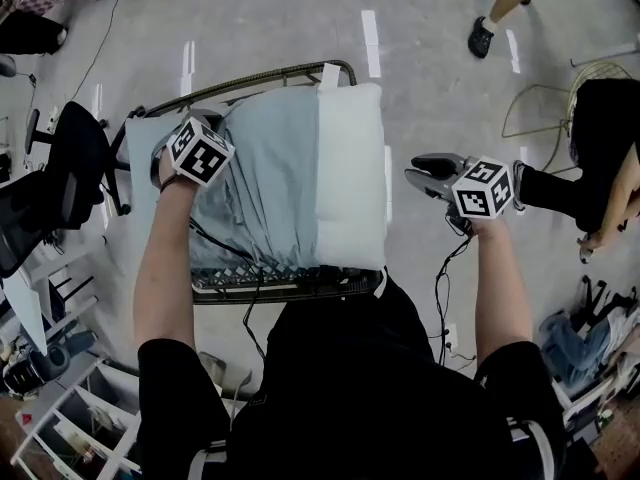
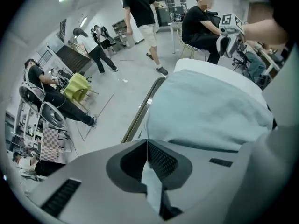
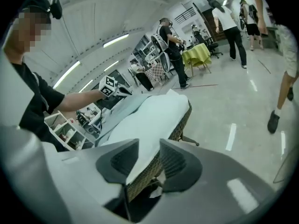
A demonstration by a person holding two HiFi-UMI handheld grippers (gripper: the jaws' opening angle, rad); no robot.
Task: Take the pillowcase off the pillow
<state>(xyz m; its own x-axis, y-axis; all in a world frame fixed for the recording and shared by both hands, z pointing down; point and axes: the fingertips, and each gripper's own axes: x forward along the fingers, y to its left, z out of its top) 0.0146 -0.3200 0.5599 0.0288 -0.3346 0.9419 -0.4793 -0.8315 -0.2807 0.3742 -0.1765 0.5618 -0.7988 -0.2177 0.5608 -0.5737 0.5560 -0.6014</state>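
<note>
Glossy grey floor (image 1: 300,28) is surrounding a wicker stand (image 1: 290,280) where the pillow (image 1: 350,178) is lying flat, its long axis seemingly running left to right across the person. The pale blue pillowcase (image 1: 270,178) is sitting partly off, its opening facing right. The pillow's right end is showing bare white, the larger part still covered. The left hand-held gripper (image 2: 147,146) is clamping a pillowcase fold. The right hand-held gripper (image 1: 418,171) is hanging beside the bare end, jaws slightly parted, holding nothing.

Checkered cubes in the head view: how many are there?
2. The left cube is over the blue pillowcase; the right cube is off the white pillow's right side. None looks hidden.
</note>
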